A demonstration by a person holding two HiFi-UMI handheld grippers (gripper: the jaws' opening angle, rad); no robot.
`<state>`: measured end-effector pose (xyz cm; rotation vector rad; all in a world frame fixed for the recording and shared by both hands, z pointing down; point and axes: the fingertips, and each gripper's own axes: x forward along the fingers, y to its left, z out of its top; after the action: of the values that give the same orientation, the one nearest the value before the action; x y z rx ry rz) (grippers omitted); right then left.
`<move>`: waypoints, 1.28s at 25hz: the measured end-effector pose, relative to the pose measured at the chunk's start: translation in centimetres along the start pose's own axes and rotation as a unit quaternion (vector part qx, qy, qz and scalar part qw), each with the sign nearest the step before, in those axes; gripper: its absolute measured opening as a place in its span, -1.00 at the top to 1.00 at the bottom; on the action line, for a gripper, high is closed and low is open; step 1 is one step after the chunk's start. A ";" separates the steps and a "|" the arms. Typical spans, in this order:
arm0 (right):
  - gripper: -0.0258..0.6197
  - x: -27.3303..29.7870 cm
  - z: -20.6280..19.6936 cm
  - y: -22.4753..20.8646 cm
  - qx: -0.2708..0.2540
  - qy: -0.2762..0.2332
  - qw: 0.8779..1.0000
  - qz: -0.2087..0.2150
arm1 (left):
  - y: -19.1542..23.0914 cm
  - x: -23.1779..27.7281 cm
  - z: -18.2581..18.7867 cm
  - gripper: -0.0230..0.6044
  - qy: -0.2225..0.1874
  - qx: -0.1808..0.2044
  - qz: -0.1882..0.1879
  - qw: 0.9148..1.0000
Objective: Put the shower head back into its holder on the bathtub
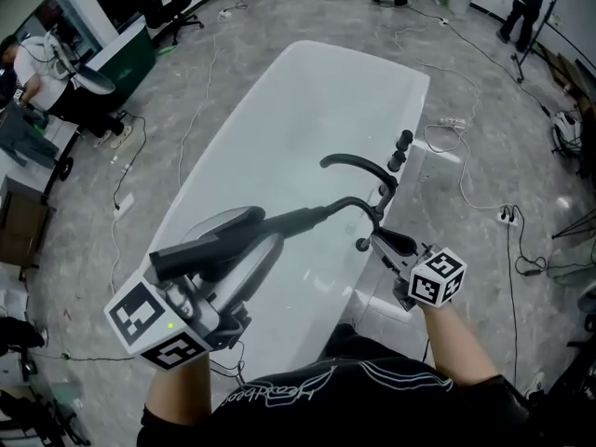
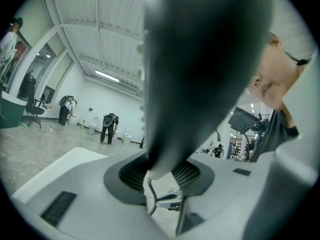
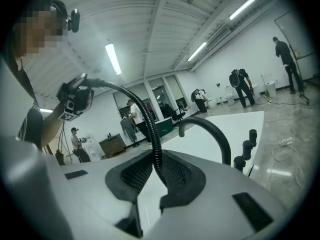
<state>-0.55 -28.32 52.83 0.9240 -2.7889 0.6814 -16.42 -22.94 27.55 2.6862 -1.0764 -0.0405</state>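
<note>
The black shower head [image 1: 223, 225] hangs over the near end of the white bathtub [image 1: 307, 91]. My left gripper [image 1: 207, 266] is shut on its handle. In the left gripper view the dark shower head [image 2: 200, 59] fills the space above the pads [image 2: 130, 176]. Its black ribbed hose [image 1: 349, 203] arcs right to my right gripper [image 1: 377, 240], which is shut on it beside the tub's right rim. In the right gripper view the hose [image 3: 145, 119] runs up from between the pads [image 3: 130, 179]. A small black fitting [image 1: 361, 245] sits on the rim just left of the right gripper.
A curved black spout [image 1: 358, 164] and black knobs [image 1: 402, 147] stand on the tub's right rim, and both show in the right gripper view: spout [image 3: 210, 129], knobs [image 3: 247, 149]. Cables and a power strip [image 1: 452, 121] lie on the floor to the right. People stand far off.
</note>
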 end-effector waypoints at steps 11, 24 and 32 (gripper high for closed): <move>0.73 1.4 -8.0 -2.6 -0.008 0.095 0.995 -0.042 | -0.4 3.6 -4.7 0.50 0.056 0.010 -0.011 0.998; 0.72 -2.9 -5.6 -3.8 0.043 0.037 0.995 -0.083 | -0.6 7.6 -12.4 0.50 0.139 0.026 -0.026 0.990; 0.72 -5.4 -2.3 -2.0 0.063 -0.003 0.996 -0.057 | 0.0 10.2 -17.3 0.50 0.178 0.038 -0.036 0.983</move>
<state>4.94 -25.80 54.26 1.0993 -2.6987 0.8471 -6.96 -26.17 45.03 2.6575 -0.8842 0.4590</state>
